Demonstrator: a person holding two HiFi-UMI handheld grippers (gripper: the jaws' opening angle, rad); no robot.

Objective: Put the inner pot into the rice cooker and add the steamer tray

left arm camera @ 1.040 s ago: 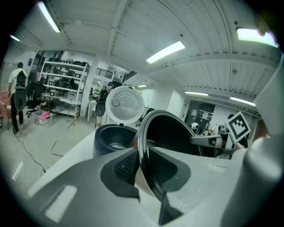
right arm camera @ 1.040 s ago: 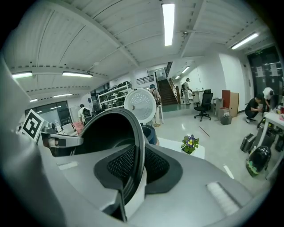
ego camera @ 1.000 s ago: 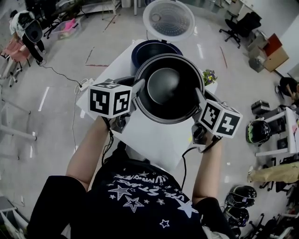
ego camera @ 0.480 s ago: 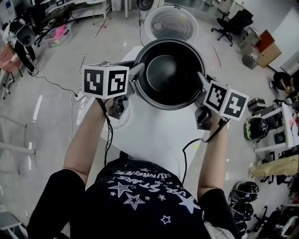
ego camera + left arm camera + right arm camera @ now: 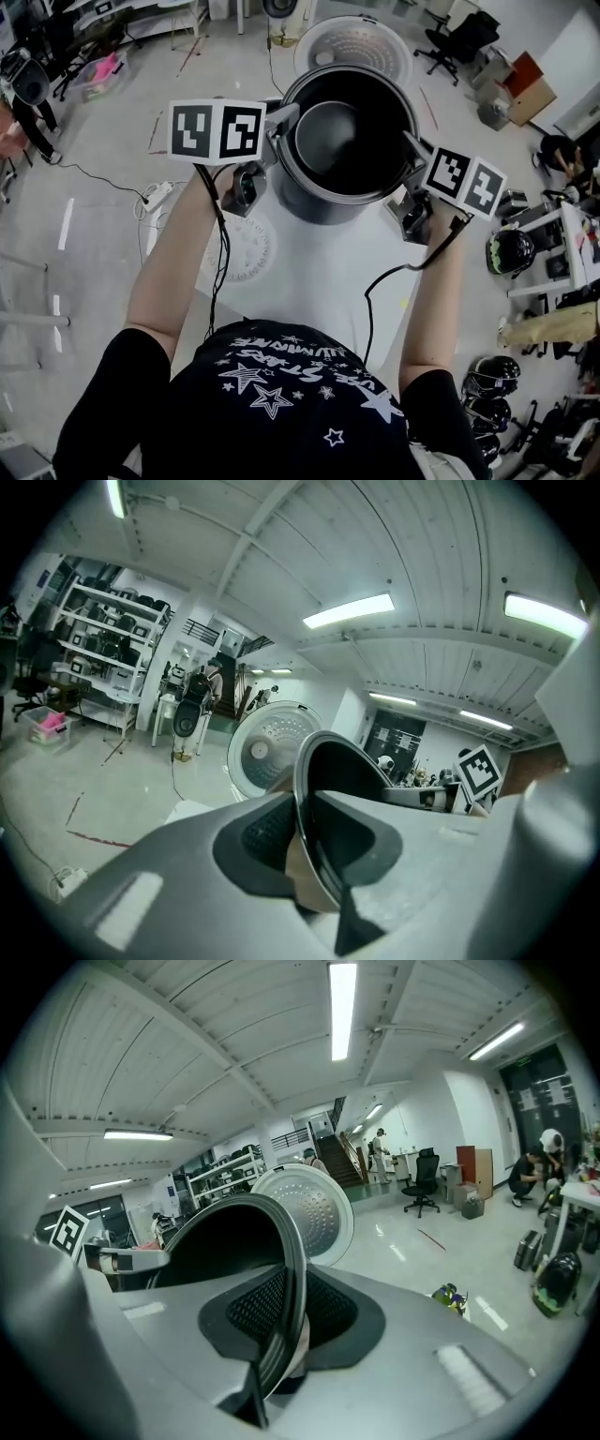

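Head view:
- The left tongs [image 5: 283, 122] and the right tongs [image 5: 413, 147] are each gripping the rim of the inner pot [image 5: 349, 141], on opposite sides.
- Together they are holding the pot in the air above the white tabletop [image 5: 319, 272].
- The pot is sitting upright with its mouth up and is dark inside.
- Just beyond it, the rice cooker lid [image 5: 354, 42] is standing open. It is white and dotted with holes.
- The pot is blocking any sight of the cooker's body.
- The steamer tray [image 5: 248, 248], a white round disc with holes, is lying flat on the tabletop near its left edge. The left forearm is partly covering it, and it is lying apart from the pot.

Left gripper view:
- The left tongs are clamping the pot's thin metal rim [image 5: 314, 855], which is running edge-on between the dark pads [image 5: 258, 832]. The pads are pressing on both faces of the rim.
- The pot's dark hollow is opening to the right of the rim.
- The white lid [image 5: 265, 752] is showing behind it, and the right tongs' marker cube [image 5: 480, 769] is showing across the pot.

Right gripper view:
- The right tongs are closing on the rim in the same way, with a ribbed pad [image 5: 258, 1312] on each side of it.
- The pot is curving off to the left.
- The lid [image 5: 319, 1206] is rising just behind it.
- The left tongs' marker cube [image 5: 67, 1230] is peeking in at the far left.
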